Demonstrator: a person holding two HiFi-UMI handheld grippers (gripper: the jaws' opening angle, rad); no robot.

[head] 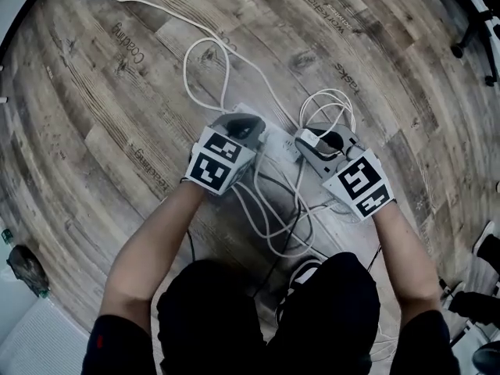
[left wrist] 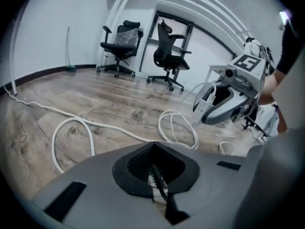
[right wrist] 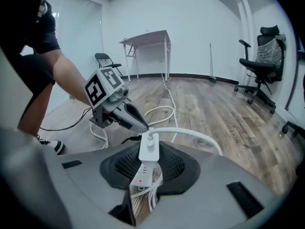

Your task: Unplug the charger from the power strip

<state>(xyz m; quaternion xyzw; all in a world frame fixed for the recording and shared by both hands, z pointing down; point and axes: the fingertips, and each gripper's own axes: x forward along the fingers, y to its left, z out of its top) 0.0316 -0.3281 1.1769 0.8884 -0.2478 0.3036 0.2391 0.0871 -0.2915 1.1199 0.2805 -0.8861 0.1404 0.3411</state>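
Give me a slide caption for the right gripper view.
Right gripper grips a white rectangular charger, white cable attached, above a white power strip.

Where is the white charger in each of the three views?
Head view: charger just right of centre.
Left gripper view: charger at the right, above the middle.
Right gripper view: charger near the centre.
Shared landmark: white cable loop on the floor.

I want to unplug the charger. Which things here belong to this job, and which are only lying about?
Job: charger, charger cable, power strip.
Lying about: office chairs, table.
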